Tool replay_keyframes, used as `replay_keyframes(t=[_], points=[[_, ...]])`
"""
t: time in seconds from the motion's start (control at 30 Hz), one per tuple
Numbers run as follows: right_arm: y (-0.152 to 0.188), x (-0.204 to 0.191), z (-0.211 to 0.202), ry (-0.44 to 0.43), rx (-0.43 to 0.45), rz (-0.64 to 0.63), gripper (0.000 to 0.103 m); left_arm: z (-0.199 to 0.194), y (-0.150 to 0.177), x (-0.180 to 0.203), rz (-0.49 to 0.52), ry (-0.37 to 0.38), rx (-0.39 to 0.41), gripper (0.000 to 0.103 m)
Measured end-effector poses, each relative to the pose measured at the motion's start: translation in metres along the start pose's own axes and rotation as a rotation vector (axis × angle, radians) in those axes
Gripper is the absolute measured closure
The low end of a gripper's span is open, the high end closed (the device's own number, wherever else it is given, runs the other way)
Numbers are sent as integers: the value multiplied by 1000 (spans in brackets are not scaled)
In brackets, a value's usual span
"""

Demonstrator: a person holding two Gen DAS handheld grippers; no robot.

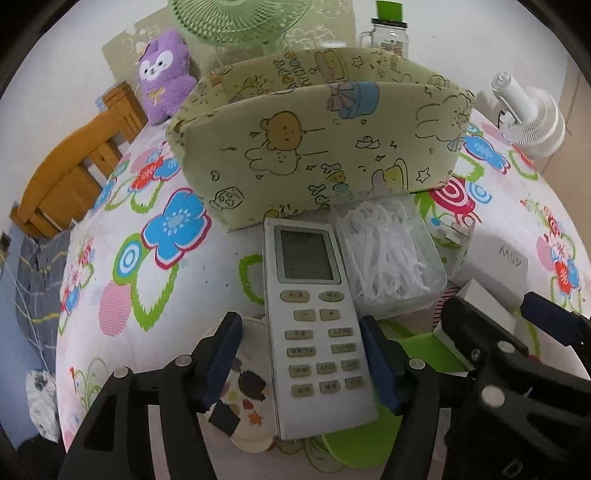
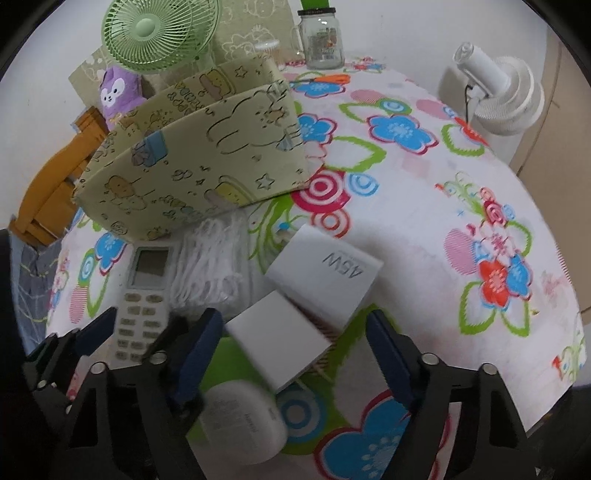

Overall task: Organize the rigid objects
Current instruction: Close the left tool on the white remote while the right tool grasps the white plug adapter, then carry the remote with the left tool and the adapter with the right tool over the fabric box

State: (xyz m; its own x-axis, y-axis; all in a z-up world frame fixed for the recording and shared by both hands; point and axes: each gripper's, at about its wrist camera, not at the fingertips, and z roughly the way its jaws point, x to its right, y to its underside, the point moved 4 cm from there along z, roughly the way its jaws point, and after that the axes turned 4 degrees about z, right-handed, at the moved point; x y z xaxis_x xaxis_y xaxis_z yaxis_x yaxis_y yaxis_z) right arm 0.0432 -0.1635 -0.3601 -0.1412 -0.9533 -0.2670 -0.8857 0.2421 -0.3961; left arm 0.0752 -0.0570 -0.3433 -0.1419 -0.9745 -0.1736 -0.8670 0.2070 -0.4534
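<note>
A white remote control (image 1: 314, 314) lies on the flowered tablecloth (image 1: 122, 258) between the fingers of my left gripper (image 1: 299, 319). The right finger sits against its edge and the left finger stands off it, so the gripper is open. A small white box (image 2: 284, 339) lies tilted between the fingers of my right gripper (image 2: 293, 315), also open, with a gap on the right side. A clear box of white floss picks (image 1: 388, 254), a larger white box marked 45W (image 2: 325, 273) and a rounded white device (image 2: 243, 424) lie nearby. The yellow-green fabric bin (image 1: 314, 147) stands just behind.
Behind the bin are a green fan (image 2: 155, 33), a purple plush toy (image 1: 164, 74) and a glass jar (image 2: 321, 37). A white fan (image 2: 498, 96) stands at the right edge. A wooden chair (image 1: 70, 173) is at the left. A round printed pad (image 1: 247, 398) lies under the remote.
</note>
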Motion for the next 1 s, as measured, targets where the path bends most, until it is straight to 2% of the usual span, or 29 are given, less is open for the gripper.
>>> replay_keyframes(t=[0.07,0.13,0.2,0.23,0.4,0.63,1.0], points=[[2,-2,1,7,0,-4,27,0,1,2,22,-1,13,38],[2,-5,2,7,2,-11,28,-1,1,4,41,0,26,49],[2,-6,2,2,2,-7,37,-3,1,2,49,-5,36,54],[2,-7,2,-8,4,3,40,-3,1,1,47,3,36,54],[1,-11,1,-24,10,26,41,-2,0,-5,29,28,32,55],[-6,-24,-10,-9,36,-13,41,-10,-1,-14,-34,99,9,56],[-25,-43,-35,-18,80,-57,41,-38,-19,-24,-64,105,62,56]])
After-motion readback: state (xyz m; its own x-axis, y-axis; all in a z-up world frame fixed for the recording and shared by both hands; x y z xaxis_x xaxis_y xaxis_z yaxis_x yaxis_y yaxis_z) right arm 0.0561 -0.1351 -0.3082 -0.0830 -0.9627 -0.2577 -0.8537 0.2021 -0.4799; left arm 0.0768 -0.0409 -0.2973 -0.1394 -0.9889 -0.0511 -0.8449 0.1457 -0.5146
